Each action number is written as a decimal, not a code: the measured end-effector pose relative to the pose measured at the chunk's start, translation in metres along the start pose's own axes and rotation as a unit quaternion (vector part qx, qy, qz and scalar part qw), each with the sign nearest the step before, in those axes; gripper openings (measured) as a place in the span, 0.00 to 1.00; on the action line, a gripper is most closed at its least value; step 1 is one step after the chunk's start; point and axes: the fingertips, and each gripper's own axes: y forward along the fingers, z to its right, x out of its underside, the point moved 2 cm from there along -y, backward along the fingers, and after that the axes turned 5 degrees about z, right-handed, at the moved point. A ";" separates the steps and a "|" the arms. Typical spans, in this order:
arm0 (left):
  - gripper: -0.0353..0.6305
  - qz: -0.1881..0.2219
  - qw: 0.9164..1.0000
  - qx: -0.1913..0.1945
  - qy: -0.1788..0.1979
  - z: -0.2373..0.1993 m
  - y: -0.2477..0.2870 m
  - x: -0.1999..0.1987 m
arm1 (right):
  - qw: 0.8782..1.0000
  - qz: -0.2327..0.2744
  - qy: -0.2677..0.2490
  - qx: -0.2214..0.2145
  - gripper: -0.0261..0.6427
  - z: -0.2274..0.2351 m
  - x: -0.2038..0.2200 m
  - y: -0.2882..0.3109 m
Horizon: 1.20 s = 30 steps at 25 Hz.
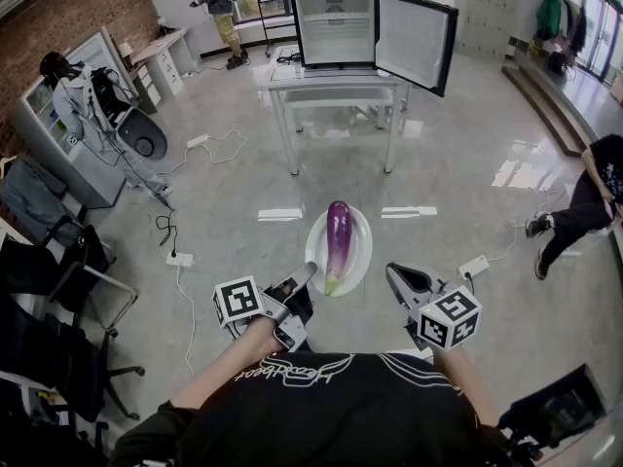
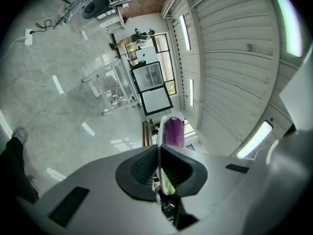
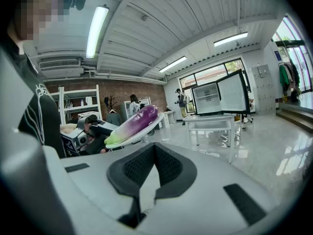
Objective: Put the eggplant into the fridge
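A purple eggplant (image 1: 338,241) with a green stem end lies on a white oval plate (image 1: 361,230) held out over the floor. My left gripper (image 1: 304,273) is shut on the plate's near left rim; in the left gripper view the rim (image 2: 159,177) runs edge-on between the pads, with the eggplant (image 2: 173,131) beyond. My right gripper (image 1: 400,278) hangs just right of the plate, apart from it, shut and empty; its view has the eggplant (image 3: 134,124) to the left. Ahead, the small fridge (image 1: 336,27) stands on a white table (image 1: 336,81) with its door (image 1: 417,39) swung open to the right.
Cables and a power strip (image 1: 179,259) lie on the floor at left. Black chairs (image 1: 58,280) and grey shelving (image 1: 73,129) line the left side. A person (image 1: 584,202) sits on the floor at right, and others stand behind the fridge.
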 end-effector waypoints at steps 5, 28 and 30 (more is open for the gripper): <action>0.09 -0.004 1.000 -0.007 -0.001 -0.002 0.000 0.001 | 1.000 -0.001 -0.007 0.000 0.05 -0.002 -0.001 -0.001; 0.09 0.015 1.000 -0.025 0.012 0.002 -0.013 -0.003 | 0.999 0.025 -0.016 -0.012 0.05 -0.004 -0.018 0.003; 0.09 0.015 1.000 -0.026 0.009 -0.002 -0.010 0.000 | 1.000 0.029 -0.007 -0.010 0.05 -0.001 -0.014 0.000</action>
